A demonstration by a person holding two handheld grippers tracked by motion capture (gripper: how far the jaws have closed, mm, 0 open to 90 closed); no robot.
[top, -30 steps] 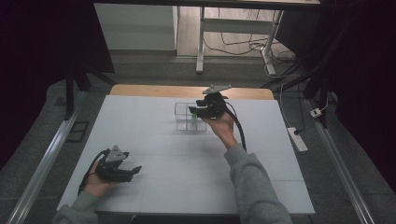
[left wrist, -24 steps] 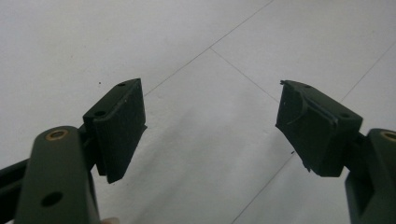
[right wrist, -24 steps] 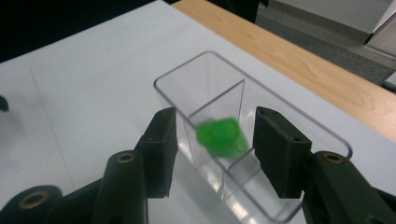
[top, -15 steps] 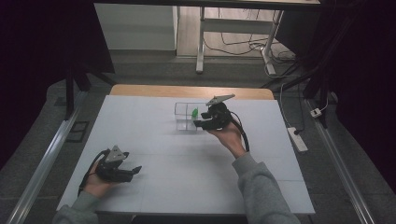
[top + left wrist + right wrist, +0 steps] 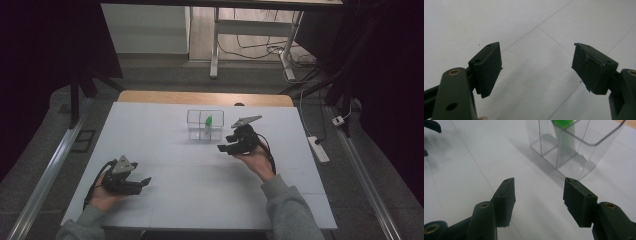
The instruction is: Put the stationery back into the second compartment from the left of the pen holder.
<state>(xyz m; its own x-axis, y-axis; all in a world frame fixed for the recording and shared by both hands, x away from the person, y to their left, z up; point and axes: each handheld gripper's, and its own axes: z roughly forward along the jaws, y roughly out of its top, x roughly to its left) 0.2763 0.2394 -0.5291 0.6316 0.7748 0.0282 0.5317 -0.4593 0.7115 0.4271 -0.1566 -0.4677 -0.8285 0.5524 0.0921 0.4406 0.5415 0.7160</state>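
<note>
Box, clear, divided, stands mid-table holding a green item; no legible writing. Right gripper just beside it, jaws spread, empty. Left gripper near front edge, spread, empty.

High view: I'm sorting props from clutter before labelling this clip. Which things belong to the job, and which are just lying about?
Likely in the job:
clear box with dividers
green piece standing inside it
right hand-held gripper, open, beside the box
left hand-held gripper, open, near the table's front

Just lying about:
power strip on the floor
cables behind the table
</note>
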